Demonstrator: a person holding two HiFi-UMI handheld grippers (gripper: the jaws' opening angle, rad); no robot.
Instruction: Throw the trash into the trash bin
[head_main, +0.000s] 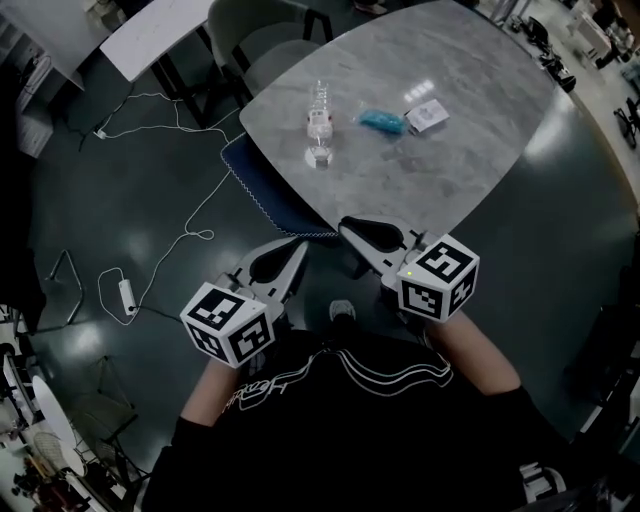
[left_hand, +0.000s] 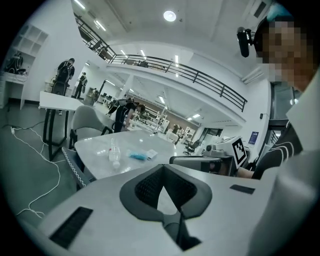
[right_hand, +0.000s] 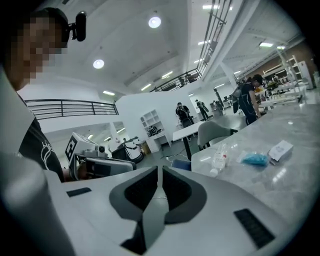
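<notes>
On the grey marble table (head_main: 470, 170) lie a clear plastic bottle (head_main: 318, 120), a blue wrapper (head_main: 381, 121) and a white packet (head_main: 427, 116). Both grippers hang in front of the table's near edge, short of these things. My left gripper (head_main: 298, 246) is shut and empty, as its own view shows (left_hand: 162, 171). My right gripper (head_main: 346, 224) is also shut with nothing in it (right_hand: 159, 170). Beyond the left jaws I see the bottle (left_hand: 115, 152) and wrapper (left_hand: 136, 155). From the right gripper view the bottle (right_hand: 219, 159), wrapper (right_hand: 255, 159) and packet (right_hand: 280, 150) lie to the right.
A chair with a blue cushion (head_main: 262, 185) is tucked at the table's near left edge. A white cable and power strip (head_main: 127, 293) lie on the dark floor at left. A white table (head_main: 150, 35) and grey chair (head_main: 262, 40) stand behind. No trash bin shows.
</notes>
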